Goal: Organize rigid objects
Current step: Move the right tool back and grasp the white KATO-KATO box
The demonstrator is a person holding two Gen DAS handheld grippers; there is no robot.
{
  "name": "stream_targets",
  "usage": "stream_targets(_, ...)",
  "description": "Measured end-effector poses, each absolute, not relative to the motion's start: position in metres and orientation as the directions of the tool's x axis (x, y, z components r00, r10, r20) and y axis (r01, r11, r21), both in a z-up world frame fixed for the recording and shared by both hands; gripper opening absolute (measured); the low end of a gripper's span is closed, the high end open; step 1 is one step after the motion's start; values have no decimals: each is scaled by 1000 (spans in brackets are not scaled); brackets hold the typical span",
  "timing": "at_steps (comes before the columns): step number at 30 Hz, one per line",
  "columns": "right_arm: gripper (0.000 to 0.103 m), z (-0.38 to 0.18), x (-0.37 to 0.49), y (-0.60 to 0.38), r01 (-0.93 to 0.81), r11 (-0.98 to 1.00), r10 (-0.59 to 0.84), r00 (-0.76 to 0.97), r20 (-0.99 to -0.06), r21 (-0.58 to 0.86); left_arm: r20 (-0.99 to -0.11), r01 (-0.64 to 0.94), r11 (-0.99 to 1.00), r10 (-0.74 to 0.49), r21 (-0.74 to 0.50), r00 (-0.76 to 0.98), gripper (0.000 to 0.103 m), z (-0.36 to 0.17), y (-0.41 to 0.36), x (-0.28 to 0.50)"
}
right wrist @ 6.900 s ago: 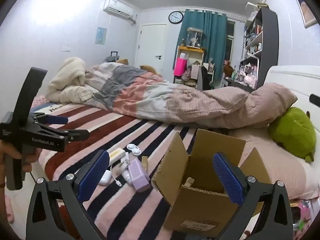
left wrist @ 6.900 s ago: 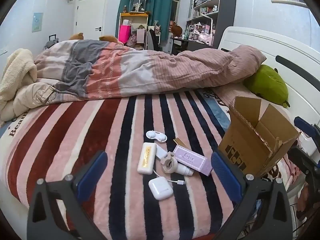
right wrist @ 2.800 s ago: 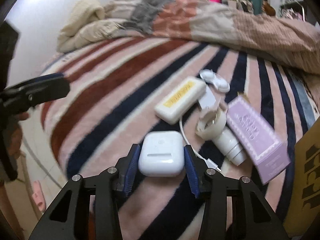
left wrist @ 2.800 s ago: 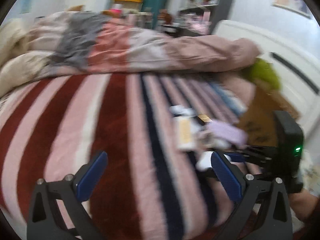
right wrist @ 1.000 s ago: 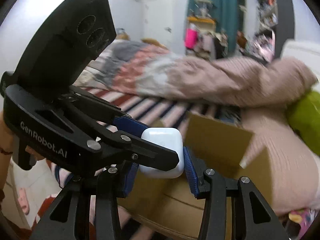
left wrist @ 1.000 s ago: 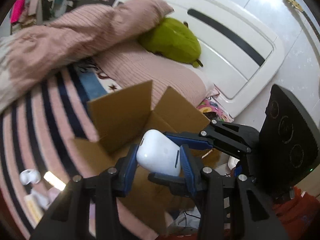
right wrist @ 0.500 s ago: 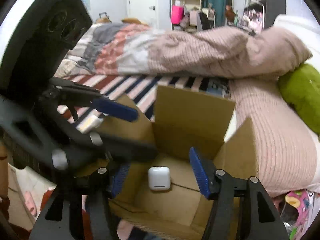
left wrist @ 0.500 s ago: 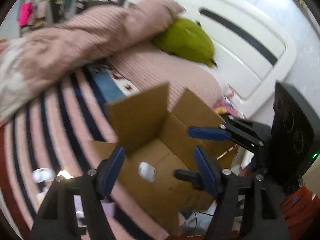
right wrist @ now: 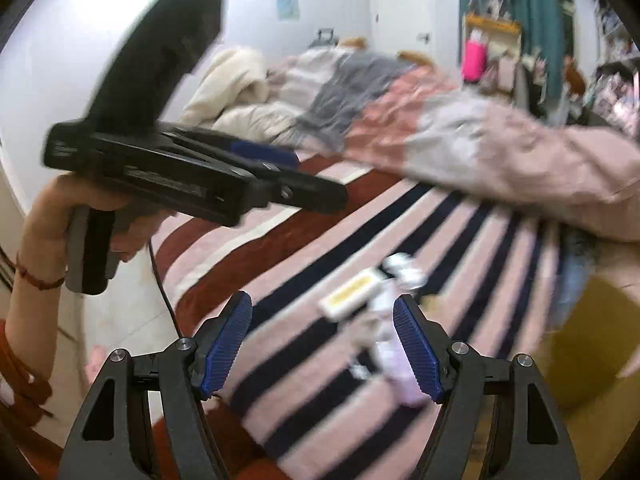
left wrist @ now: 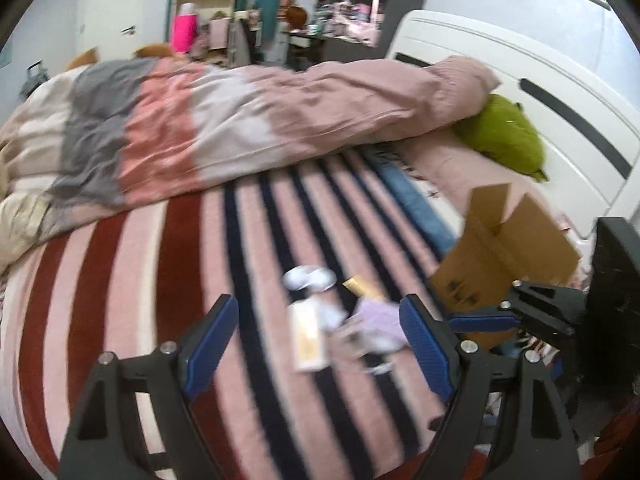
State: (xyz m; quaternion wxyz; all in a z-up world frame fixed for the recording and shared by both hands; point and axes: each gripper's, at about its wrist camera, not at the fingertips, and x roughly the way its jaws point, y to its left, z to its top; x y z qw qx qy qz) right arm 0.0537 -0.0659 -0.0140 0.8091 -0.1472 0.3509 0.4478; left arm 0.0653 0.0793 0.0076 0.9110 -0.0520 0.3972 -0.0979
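- A small heap of rigid objects lies on the striped blanket [left wrist: 132, 272] of the bed, blurred in both views: a white bar with a yellow label [left wrist: 307, 338], a lilac box [left wrist: 378, 316], a white two-lobed case [left wrist: 309, 278] and a slim tan piece [left wrist: 362, 286].
- The bar lies just left of the lilac box; the two-lobed case sits beyond both, nearer the duvet.
- In the right wrist view the same bar [right wrist: 352, 293] lies to the left of the lilac box [right wrist: 394, 364].
- The cardboard box [left wrist: 506, 252] stands open-flapped to the right of the heap, near the bed's edge; its inside cannot be seen here.
- The left gripper [left wrist: 320, 350] hangs over the blanket with the heap showing between its fingers; its jaws have just been opening, stand wide apart and hold nothing.
- The right gripper [right wrist: 322, 346] also has jaws that have just been opening, spread wide and empty.
- A hand [right wrist: 60, 216] grasps the left gripper's handle at the left of the right wrist view.
- A rumpled duvet [left wrist: 240, 120] lies across the far bed, a green plush [left wrist: 504, 138] beside the white headboard [left wrist: 520, 64].
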Motion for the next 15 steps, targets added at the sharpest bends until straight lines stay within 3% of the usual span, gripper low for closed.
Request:
stream_targets(6,71,-87,74,-20,-761,625,572,294,-766,174,-746,76,981,-186,-179,640,80,-43,120,55)
stream_targets(15,68,-138,119,18,-647,757,436,394,-809,93,-763,42,969,-218,-243,609,80,-94,145,54)
